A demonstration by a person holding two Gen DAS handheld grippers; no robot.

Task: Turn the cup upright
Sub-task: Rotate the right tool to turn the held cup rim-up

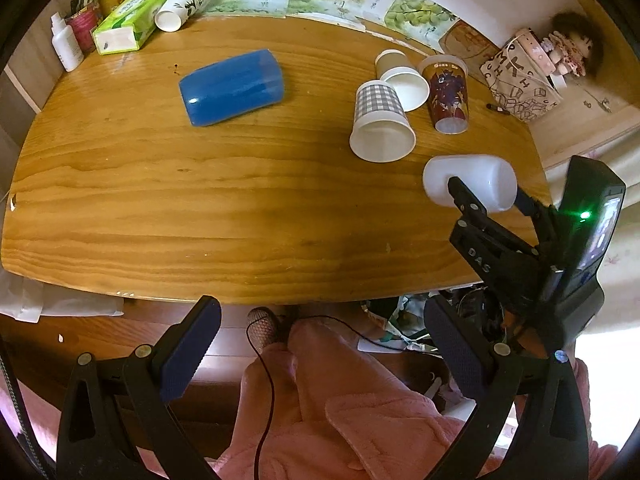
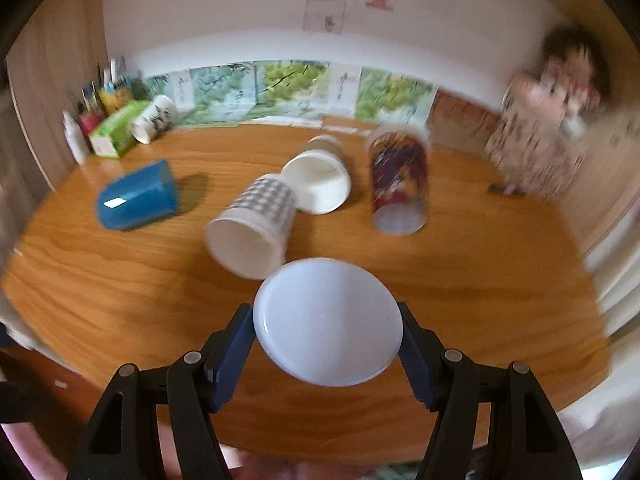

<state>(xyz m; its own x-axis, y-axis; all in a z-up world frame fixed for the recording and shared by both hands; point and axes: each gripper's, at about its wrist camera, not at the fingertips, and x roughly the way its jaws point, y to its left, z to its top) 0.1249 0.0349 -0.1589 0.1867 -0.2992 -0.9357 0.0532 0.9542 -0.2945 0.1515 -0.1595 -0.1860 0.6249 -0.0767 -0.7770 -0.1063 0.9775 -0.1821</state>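
Clearly, a translucent white cup (image 2: 328, 322) is clamped between the pads of the right gripper (image 2: 326, 344) just above the table (image 2: 480, 300), near its front right edge. It is plain, smooth and frosted. Its long axis is held roughly level, with the flat closed base turned toward the right wrist camera. A checked cup (image 2: 252, 236) lies on its side at 10 o'clock from it. The left gripper (image 1: 316, 356) is held apart, empty, short of the table edge.

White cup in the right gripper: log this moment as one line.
right gripper: shut on white cup, on its side | left gripper: open, idle off table | other cups: untouched
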